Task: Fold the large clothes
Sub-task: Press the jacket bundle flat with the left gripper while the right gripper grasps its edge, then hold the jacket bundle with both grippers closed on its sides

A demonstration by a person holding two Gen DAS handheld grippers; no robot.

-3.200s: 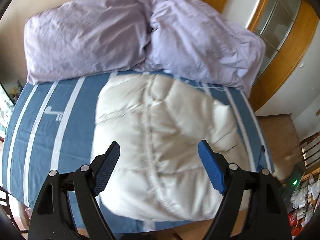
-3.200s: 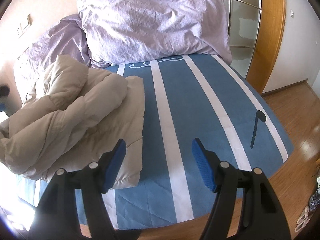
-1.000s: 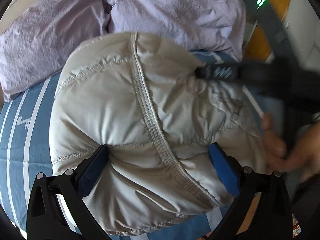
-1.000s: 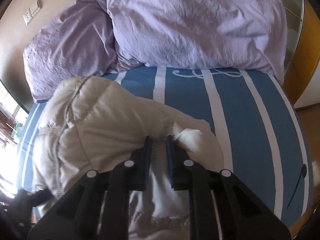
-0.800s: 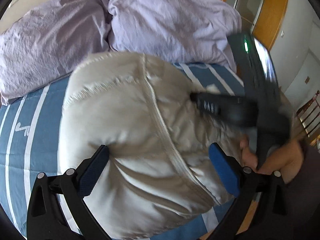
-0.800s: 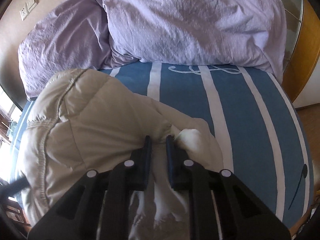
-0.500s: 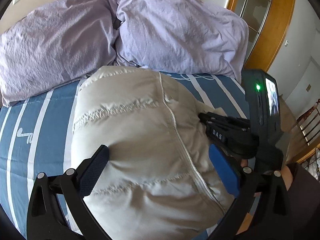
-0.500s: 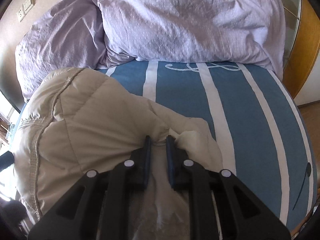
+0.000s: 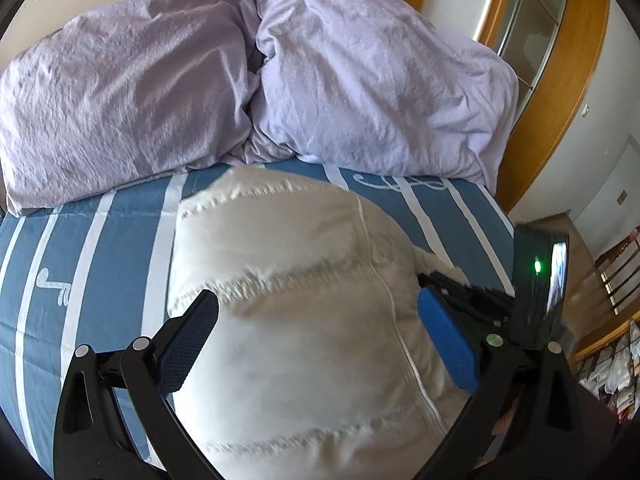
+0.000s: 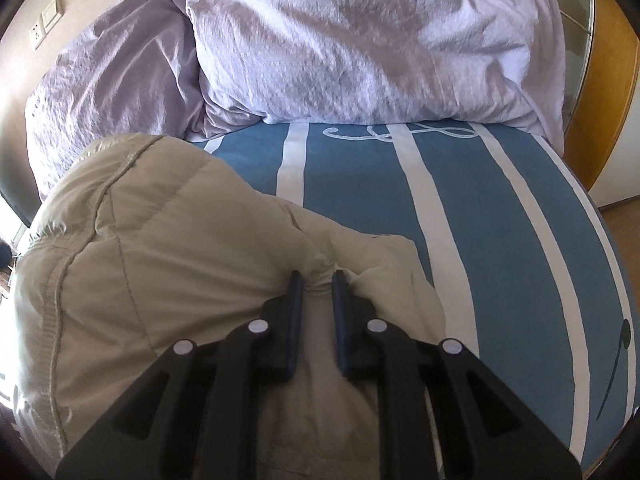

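A cream quilted puffer jacket [image 9: 304, 312] lies bunched on the blue striped bed [image 9: 100, 264]. My left gripper [image 9: 316, 320] is open, its blue pads on either side of the jacket's bulge. My right gripper [image 10: 316, 280] is shut on a fold of the jacket [image 10: 140, 248] at its right edge. The right gripper also shows at the right of the left wrist view [image 9: 472, 296].
Two lilac pillows [image 9: 360, 80] [image 9: 120, 100] lean against the headboard behind the jacket. A wooden door frame [image 9: 560, 100] and wood floor [image 10: 624, 224] lie to the right of the bed. Bare striped bed cover [image 10: 500, 220] lies right of the jacket.
The jacket has come lower and nearer in the left wrist view, and the left gripper's pads now stand clear beside it. The right gripper has kept its hold on the fold.
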